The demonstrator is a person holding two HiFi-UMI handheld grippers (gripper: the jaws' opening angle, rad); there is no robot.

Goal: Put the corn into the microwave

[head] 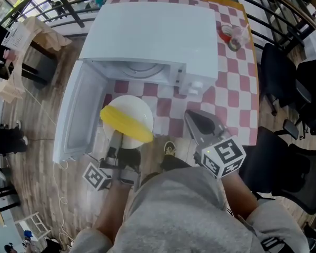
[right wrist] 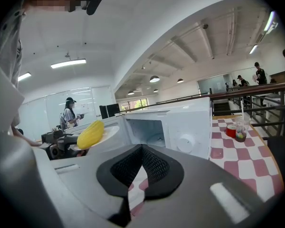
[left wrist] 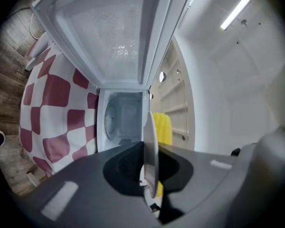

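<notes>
Checked table, right of centre in head view. Microwave on it, top centre, door open at left. Plate mid-frame before the opening, corn lying on it. Left tongs clamp plate rim. Right tongs closed, empty, lower right.

left gripper: fingers pinched on plate rim, plate edge-on
corn: yellow, on plate's right face
microwave: ahead, cavity open, turntable visible, door open wide
worktop: red-white checks, left
</notes>
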